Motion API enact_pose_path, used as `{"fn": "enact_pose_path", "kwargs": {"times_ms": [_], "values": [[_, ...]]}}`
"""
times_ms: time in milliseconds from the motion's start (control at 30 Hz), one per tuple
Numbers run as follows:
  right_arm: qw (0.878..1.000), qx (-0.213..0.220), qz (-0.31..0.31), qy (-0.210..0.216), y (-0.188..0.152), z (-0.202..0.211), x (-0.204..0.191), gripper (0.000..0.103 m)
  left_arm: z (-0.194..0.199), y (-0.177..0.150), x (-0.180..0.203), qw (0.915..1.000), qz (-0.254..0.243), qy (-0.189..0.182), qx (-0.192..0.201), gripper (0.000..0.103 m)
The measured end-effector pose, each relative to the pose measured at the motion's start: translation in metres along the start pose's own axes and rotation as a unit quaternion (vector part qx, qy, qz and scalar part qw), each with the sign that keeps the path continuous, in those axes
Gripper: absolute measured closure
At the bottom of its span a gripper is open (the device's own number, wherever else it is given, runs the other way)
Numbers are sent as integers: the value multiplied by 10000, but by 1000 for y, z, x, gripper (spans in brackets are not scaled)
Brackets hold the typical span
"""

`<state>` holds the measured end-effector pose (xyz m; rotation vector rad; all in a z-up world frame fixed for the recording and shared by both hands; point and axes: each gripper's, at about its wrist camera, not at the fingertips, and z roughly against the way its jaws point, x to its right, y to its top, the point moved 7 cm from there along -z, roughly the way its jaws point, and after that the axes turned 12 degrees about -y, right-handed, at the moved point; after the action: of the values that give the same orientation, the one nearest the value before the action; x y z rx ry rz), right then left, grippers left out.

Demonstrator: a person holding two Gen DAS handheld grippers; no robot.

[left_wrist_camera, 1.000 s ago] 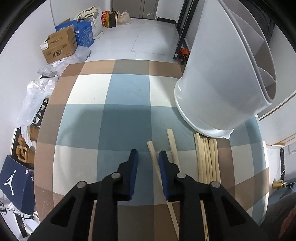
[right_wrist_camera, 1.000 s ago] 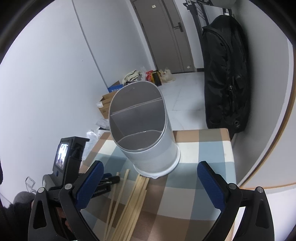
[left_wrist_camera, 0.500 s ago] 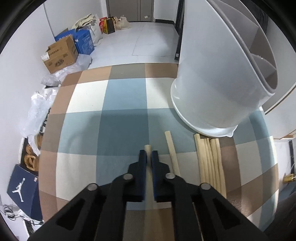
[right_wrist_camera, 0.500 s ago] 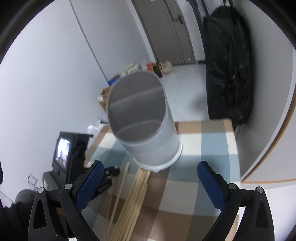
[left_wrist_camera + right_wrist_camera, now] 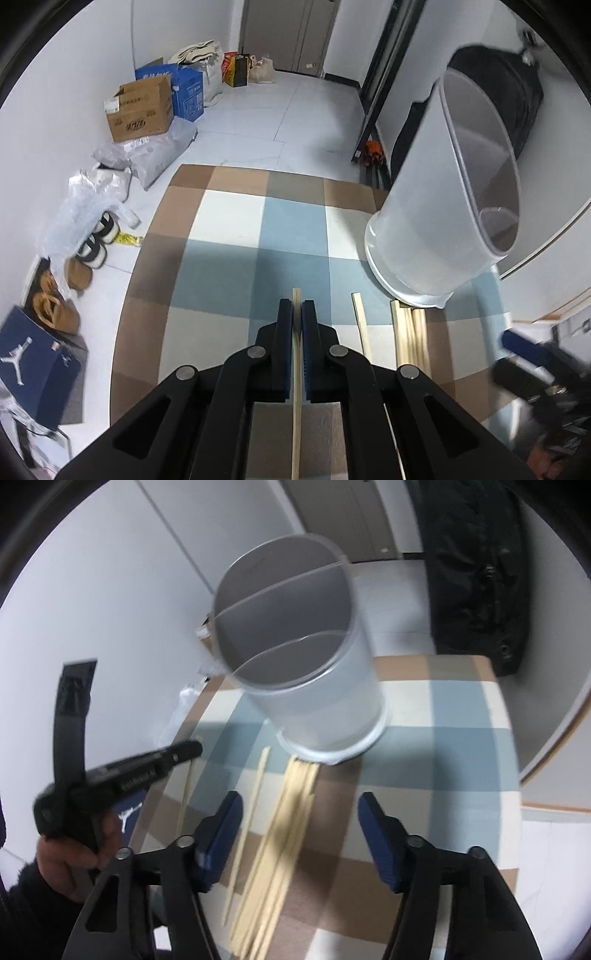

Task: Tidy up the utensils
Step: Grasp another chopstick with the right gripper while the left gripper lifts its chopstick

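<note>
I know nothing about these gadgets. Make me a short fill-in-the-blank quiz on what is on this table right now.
1. The left gripper has its fingers shut on a single wooden ____.
2. The grey holder stands upright on a ____ tablecloth.
3. Inside, dividers split the holder into ____ compartments.
4. The bundle of chopsticks lies between the open fingers of the ____ gripper.

Missing words: chopstick; checked; three; right

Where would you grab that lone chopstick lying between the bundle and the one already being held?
Take the single chopstick from above, across its narrow width, near mid-length. It lies flat on the checked cloth, apart from the bundle, so fingers fit either side. The right gripper hangs nearest.
</note>
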<state>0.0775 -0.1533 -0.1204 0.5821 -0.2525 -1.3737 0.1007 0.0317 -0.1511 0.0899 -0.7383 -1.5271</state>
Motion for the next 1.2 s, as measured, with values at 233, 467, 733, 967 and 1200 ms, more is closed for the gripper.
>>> {"fn": "enact_pose_path", "kwargs": {"times_ms": [233,467,733,967,1200], "values": [[9987,-273,414,152,-2,-25,-47,48,31,11,-14,9976,343,-378,478,102],[9953,-738,616,-136,8,-75,-72,62,51,19,-32,9924,640,-611,854,102],[9872,-893,945,-927,22,-109,-77,73,70,26,-40,9860,798,-845,1200,102],[9818,-889,1055,-1306,29,-117,-83,96,81,33,-46,9799,908,-979,1483,102],[9893,-611,864,-1005,34,-93,-83,97,87,36,-42,9758,892,-1069,1683,102]]}}
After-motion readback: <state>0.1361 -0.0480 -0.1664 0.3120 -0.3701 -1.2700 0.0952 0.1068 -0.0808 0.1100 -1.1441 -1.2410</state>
